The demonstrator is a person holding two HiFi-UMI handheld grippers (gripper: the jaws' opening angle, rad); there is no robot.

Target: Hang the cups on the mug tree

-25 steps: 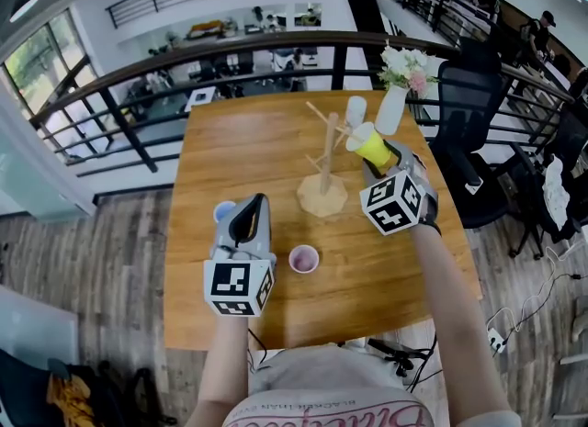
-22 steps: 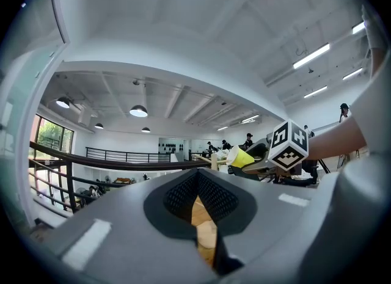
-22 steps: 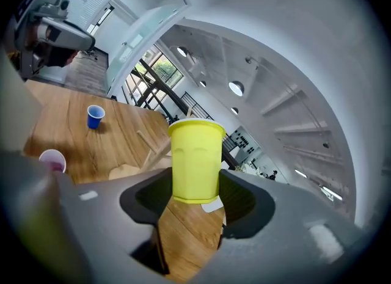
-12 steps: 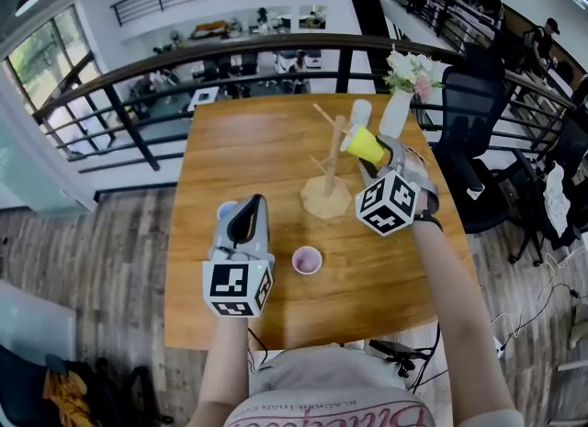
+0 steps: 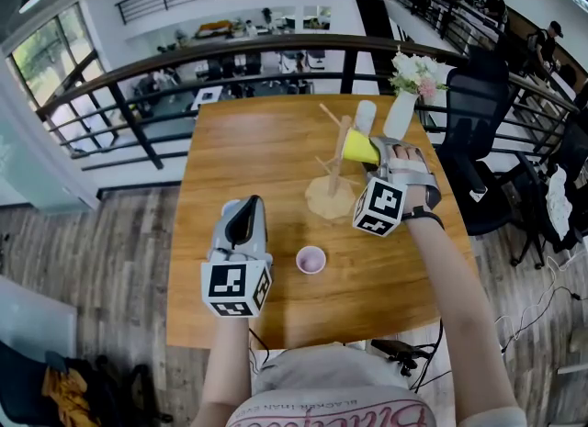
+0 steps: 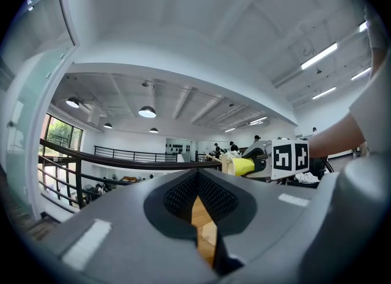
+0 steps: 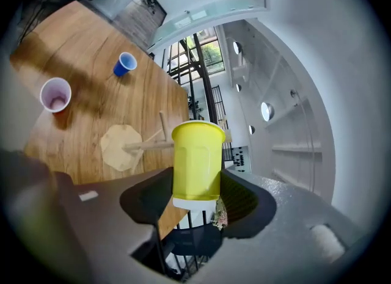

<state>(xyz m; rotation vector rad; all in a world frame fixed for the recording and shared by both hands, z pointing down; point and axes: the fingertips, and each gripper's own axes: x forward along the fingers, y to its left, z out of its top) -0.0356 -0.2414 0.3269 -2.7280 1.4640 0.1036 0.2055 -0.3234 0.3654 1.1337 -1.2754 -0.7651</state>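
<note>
The wooden mug tree (image 5: 336,163) stands at the middle of the table on a round base (image 7: 121,146). My right gripper (image 5: 372,155) is shut on a yellow cup (image 5: 359,148), held sideways with its mouth against the tree's trunk. In the right gripper view the yellow cup (image 7: 197,160) sits between the jaws, next to a peg (image 7: 146,145). A white cup (image 5: 365,115) is behind the tree. A pink cup (image 5: 311,259) stands upright near the front. A blue cup (image 7: 125,64) stands further left. My left gripper (image 5: 246,216) hovers over the table's left side, shut and empty.
A white vase (image 5: 401,115) with flowers (image 5: 415,74) stands at the table's far right corner, close behind my right gripper. A black railing (image 5: 276,49) runs behind the table (image 5: 248,140). Office chairs (image 5: 473,104) stand to the right.
My right gripper has moved left toward the tree and rolled, turning the yellow cup onto its side with the mouth at the trunk. The left gripper has stayed in place.
</note>
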